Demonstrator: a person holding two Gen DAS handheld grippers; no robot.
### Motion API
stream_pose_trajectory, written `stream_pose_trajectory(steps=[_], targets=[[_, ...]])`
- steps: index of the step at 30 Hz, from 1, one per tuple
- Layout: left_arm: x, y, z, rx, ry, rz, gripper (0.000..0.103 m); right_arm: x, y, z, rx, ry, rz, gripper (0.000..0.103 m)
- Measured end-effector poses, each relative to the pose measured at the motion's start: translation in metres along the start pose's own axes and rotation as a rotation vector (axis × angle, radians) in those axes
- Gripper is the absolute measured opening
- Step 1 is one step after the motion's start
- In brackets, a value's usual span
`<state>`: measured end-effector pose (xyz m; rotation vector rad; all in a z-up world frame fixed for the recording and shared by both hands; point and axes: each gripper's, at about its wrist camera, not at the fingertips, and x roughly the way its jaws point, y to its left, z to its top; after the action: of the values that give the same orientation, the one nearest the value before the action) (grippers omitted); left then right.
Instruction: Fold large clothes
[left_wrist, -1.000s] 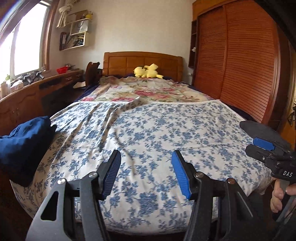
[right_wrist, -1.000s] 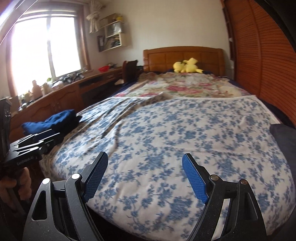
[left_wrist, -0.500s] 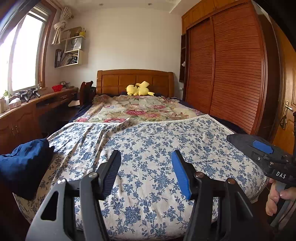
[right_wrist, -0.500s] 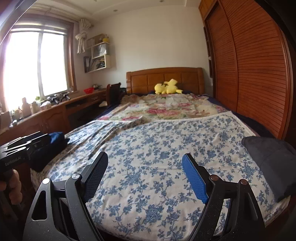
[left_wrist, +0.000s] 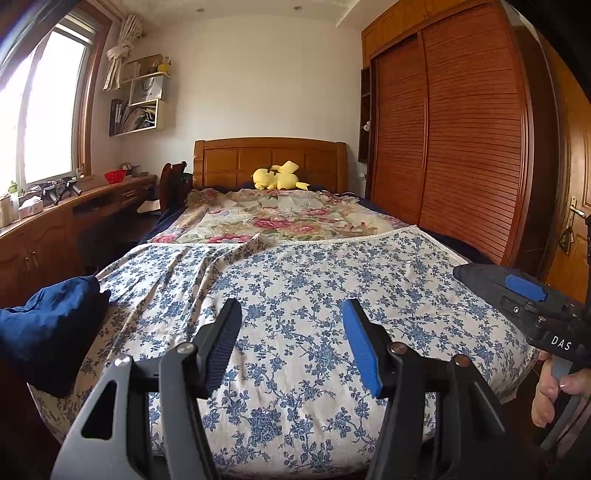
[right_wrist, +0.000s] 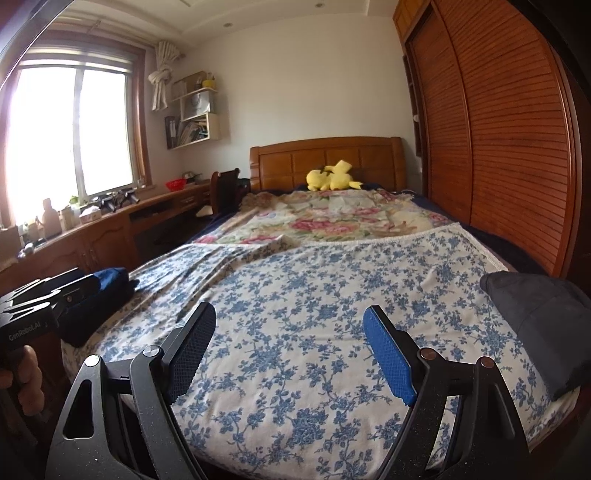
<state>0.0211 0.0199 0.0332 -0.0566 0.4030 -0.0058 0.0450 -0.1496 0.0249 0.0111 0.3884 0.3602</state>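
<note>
Blue-flowered sheet (left_wrist: 295, 295) lies spread on the bed (left_wrist: 269, 158); I see left claw (left_wrist: 291, 332) and right claw (right_wrist: 290, 339) both apart, holding nothing.

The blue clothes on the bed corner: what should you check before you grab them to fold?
1. Left gripper empty, jaws apart: ok.
2. Right gripper empty, jaws apart: ok.
3. Blue clothes in sight on the left corner of the bed: ok.
4. Bare room on the flowered sheet to spread them: ok.
5. Sheet smooth: not ok, it is wrinkled toward the far left.
6. Dark clothes on the right corner out of the way: ok, they lie at the edge.
</note>
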Motion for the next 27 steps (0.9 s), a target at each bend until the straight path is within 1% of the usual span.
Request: stream_pose_trajectory(steps=[27], targets=[[0.0042, 0.0011, -0.0051, 0.001, 0.012, 0.006, 0.056, 0.0000, 0.0004, -0.0027, -0.008, -0.003, -0.009, 0.084]])
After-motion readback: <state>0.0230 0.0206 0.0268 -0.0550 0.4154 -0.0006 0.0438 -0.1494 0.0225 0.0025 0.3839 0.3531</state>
